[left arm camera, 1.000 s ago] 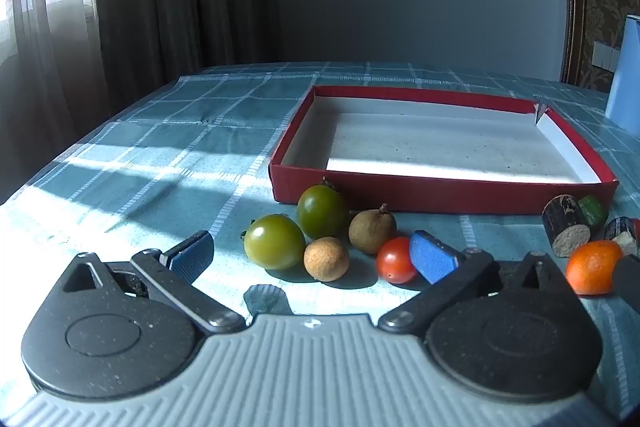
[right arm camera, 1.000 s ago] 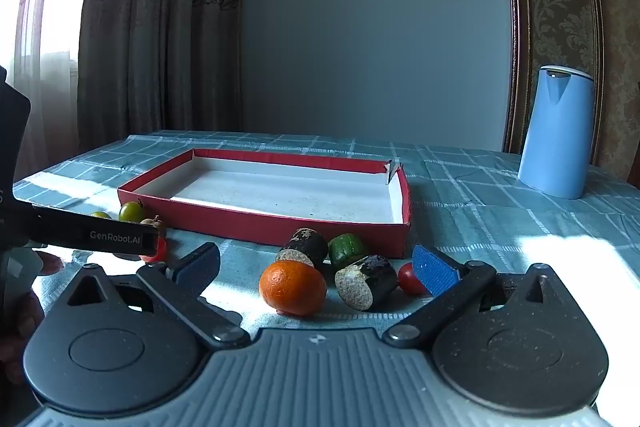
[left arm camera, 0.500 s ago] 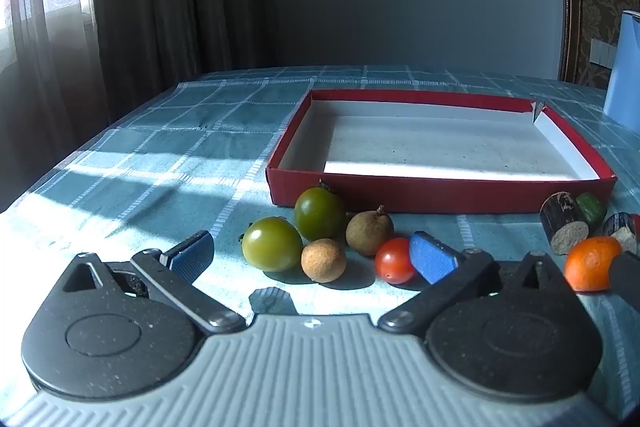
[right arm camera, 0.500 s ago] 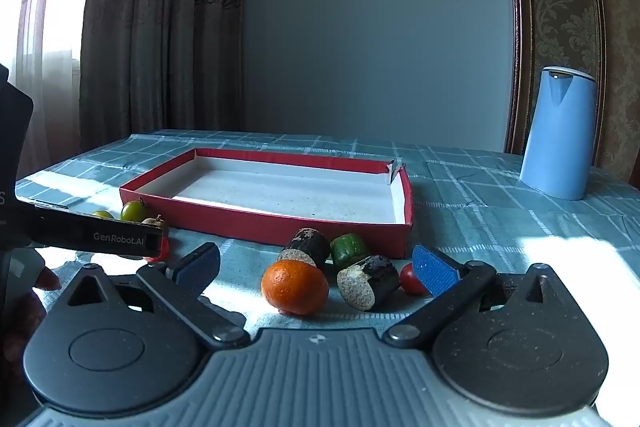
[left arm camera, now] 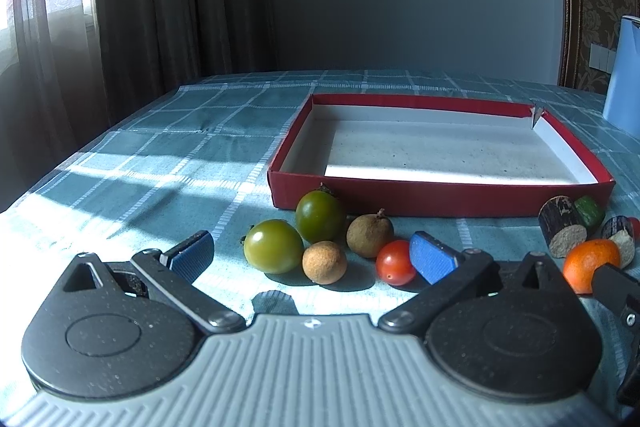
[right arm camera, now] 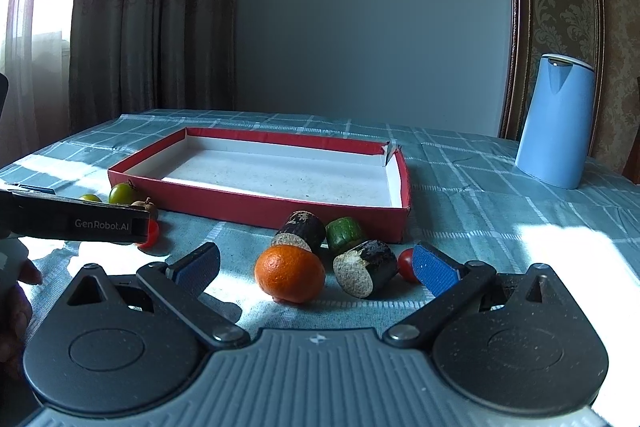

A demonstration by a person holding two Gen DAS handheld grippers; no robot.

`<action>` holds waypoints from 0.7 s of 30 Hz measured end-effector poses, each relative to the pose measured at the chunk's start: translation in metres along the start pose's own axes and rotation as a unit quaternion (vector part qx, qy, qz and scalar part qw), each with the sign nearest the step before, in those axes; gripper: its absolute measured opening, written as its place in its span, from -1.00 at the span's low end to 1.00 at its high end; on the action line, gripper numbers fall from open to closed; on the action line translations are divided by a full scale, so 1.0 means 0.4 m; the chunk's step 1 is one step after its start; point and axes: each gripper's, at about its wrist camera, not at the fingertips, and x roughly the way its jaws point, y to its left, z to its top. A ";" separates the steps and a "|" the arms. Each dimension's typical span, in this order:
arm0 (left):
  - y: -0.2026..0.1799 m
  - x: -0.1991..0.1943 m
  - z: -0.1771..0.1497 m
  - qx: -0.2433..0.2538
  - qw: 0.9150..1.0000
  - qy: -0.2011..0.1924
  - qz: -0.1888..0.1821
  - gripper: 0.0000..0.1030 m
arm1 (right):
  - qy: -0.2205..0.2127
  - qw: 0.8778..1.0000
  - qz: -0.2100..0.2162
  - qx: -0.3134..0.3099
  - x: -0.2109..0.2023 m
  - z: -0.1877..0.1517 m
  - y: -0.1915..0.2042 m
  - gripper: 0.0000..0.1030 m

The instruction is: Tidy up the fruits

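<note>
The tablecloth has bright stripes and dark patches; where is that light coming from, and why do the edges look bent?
Left wrist view: sun through the curtained window stripes the tablecloth and lights the red tray floor. Right wrist view: glare whitens the cloth at right; the fisheye lens bows the wall's gilt frame.

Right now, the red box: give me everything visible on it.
The red box is a shallow rectangular tray, cardboard by its look, red outside and white inside, with nothing in it. Its far right corner is torn open. It lies flat on the checked tablecloth, sunlight across its floor, with the fruit along its near wall.
</note>
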 end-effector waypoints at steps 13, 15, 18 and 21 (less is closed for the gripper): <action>0.004 0.000 0.001 -0.001 1.000 -0.002 0.002 1.00 | 0.005 1.000 -0.001 0.017 0.006 0.002 -0.012 1.00; 0.004 0.000 0.001 -0.001 1.000 -0.002 0.002 1.00 | 0.005 1.000 -0.001 0.017 0.005 0.002 -0.013 1.00; 0.005 0.000 0.002 -0.001 1.000 -0.001 0.004 1.00 | 0.006 1.000 0.000 0.018 0.006 0.002 -0.013 1.00; 0.005 -0.001 0.002 0.000 1.000 -0.001 0.005 1.00 | 0.006 1.000 0.000 0.020 0.007 0.002 -0.014 1.00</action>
